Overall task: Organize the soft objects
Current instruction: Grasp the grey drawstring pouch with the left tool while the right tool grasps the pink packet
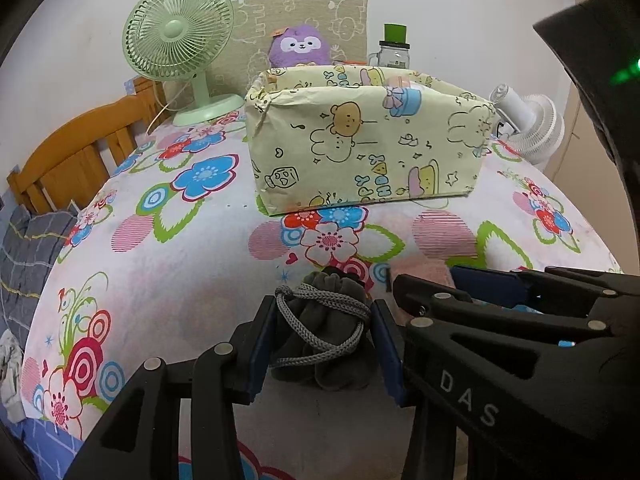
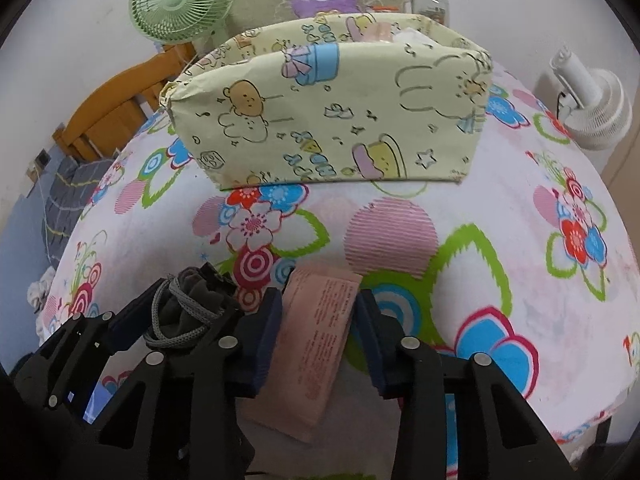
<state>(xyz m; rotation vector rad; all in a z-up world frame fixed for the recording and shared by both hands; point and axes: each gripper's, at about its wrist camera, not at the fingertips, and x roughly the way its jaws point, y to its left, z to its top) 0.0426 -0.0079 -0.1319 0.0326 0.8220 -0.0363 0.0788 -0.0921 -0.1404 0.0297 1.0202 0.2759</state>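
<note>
My left gripper [image 1: 324,340] jaws clamp the grey velvet drawstring pouch [image 1: 326,332]; my right gripper [image 2: 318,334] jaws pinch the flat pink paper packet [image 2: 316,344] on the flowered bench [image 2: 500,240].

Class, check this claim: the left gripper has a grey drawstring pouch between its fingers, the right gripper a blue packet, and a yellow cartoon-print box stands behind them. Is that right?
Not quite. The packet in the right gripper is pink, not blue, as the right wrist view shows. The rest stands: pouch in the left gripper, box behind.

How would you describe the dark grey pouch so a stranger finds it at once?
On the flowered bedsheet, in front of the pale yellow cartoon-printed fabric box, lies a dark grey velvet drawstring pouch. Its grey braided cord sets it apart from the flat pink packet beside it.
</note>
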